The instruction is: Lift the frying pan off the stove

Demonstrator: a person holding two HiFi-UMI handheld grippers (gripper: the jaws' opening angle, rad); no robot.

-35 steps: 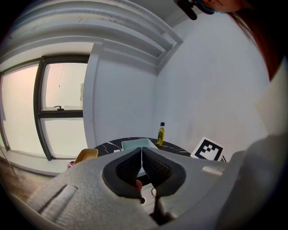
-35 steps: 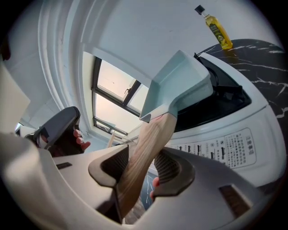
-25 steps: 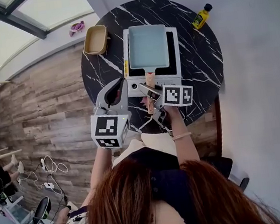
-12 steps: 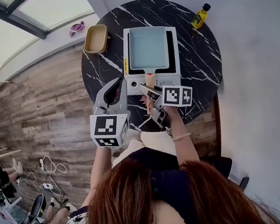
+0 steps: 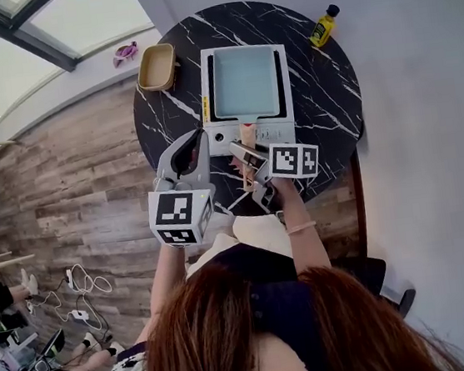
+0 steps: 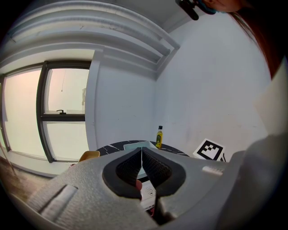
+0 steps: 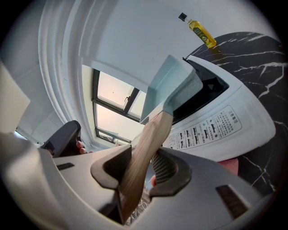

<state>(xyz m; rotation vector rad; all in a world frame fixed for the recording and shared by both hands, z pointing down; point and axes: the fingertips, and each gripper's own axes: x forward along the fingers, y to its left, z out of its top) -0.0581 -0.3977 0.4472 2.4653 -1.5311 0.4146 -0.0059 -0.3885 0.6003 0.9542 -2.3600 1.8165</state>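
- Head view shows a pale blue rectangular frying pan [image 5: 244,84] lying square over a white single-burner stove [image 5: 275,129] at the middle of a round black marble tabletop [image 5: 322,102]. Its light wooden handle [image 5: 248,133] points to 6 o'clock, toward the person.
- Right gripper [image 5: 249,155] is clamped on that handle. In the right gripper view the wood runs up between the ribbed pads [image 7: 164,170], which press on it from either side.
- Left gripper [image 5: 199,136] hangs at 8 o'clock from the stove, above the near part of the tabletop. Its jaws are closed together with nothing between them, as the left gripper view shows.
- The grasp looks done and the lift itself is what remains. The pan sits within the stove's outline. In the right gripper view its near end seems tipped a little above the dark cooktop, but whether the base has cleared the surface cannot be told.
- The pan is shallow and straight-walled, matte pale blue inside and empty. The handle joins the middle of its near wall.
- Held only by the handle, the pan will likely want to dip at its far end, so a level lift calls for a firm hold.
- A small yellow bottle with a black cap [image 5: 321,27] stands at 1 o'clock and a tan square dish [image 5: 158,67] at 10 o'clock, both well apart from the pan.
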